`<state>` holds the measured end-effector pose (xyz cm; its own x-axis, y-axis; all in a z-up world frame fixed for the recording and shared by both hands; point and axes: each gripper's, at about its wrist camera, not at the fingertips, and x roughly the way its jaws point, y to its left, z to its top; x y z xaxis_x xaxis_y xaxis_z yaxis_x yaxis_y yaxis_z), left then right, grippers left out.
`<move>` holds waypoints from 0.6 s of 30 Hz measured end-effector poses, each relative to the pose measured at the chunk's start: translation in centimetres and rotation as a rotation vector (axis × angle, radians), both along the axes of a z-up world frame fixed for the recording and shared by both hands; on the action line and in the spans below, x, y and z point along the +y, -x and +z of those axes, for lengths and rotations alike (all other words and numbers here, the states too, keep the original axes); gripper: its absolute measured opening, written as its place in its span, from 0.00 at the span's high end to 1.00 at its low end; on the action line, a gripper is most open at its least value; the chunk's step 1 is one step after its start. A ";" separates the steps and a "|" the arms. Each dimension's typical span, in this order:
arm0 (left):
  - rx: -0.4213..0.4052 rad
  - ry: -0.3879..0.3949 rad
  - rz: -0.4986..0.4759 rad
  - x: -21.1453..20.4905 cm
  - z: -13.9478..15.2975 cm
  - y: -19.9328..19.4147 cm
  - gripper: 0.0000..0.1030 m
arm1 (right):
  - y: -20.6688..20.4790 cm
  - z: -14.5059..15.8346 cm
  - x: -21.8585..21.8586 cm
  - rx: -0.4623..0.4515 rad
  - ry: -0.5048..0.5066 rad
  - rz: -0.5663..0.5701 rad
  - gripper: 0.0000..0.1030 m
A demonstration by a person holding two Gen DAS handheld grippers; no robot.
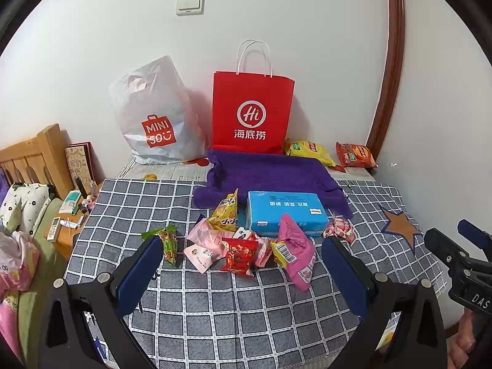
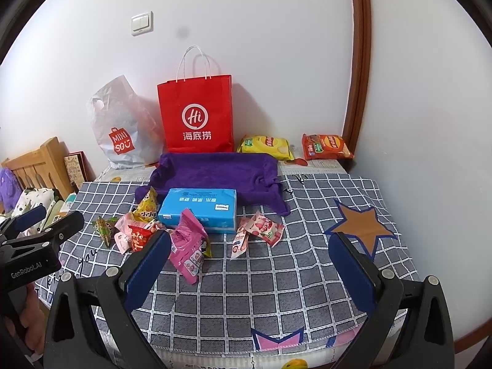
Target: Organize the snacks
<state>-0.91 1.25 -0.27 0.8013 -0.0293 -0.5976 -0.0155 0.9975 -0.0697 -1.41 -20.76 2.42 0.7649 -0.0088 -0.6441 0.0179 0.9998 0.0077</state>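
Note:
Several small snack packets lie in a heap on the checked cloth: a red packet (image 1: 238,255), a big pink packet (image 1: 295,253) (image 2: 189,244), a yellow packet (image 1: 224,212), a green packet (image 1: 167,243). A blue tissue box (image 1: 286,213) (image 2: 200,210) lies behind them on a purple towel (image 1: 267,173). A pink strawberry packet (image 2: 264,227) lies to the right. My left gripper (image 1: 243,246) is open and empty, above the cloth just short of the heap. My right gripper (image 2: 252,243) is open and empty, to the right of the heap.
A red paper bag (image 1: 252,113) and a white Miniso plastic bag (image 1: 153,117) stand against the wall. A yellow chip bag (image 2: 266,146) and an orange chip bag (image 2: 326,147) lie at the back right. A wooden headboard (image 1: 37,153) and cluttered nightstand are at the left.

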 end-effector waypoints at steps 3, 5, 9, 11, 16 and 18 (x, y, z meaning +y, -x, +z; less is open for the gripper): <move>-0.003 -0.002 0.000 0.0 0.0 0.0 0.00 | 0.0 0.0 -0.1 0.000 -0.002 -0.002 0.02; -0.006 -0.003 -0.002 0.0 0.0 0.0 0.00 | 0.0 0.1 -0.1 -0.001 -0.002 -0.002 0.02; -0.004 0.001 -0.003 0.0 -0.1 0.0 0.00 | 0.1 0.2 0.1 -0.004 0.002 -0.001 0.02; 0.000 0.003 -0.003 0.0 -0.1 0.0 0.00 | 0.0 0.2 0.1 -0.004 0.001 0.002 0.02; 0.002 0.004 -0.003 -0.1 0.0 0.0 0.00 | 0.1 0.2 0.3 -0.005 0.006 0.006 0.02; 0.000 0.005 -0.004 0.0 0.0 0.0 0.00 | 0.1 0.3 0.3 -0.005 0.002 0.006 0.02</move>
<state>-0.95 1.22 -0.28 0.8010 -0.0353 -0.5976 -0.0120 0.9971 -0.0749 -1.56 -20.48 2.69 0.7682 -0.0051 -0.6402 0.0115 0.9999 0.0059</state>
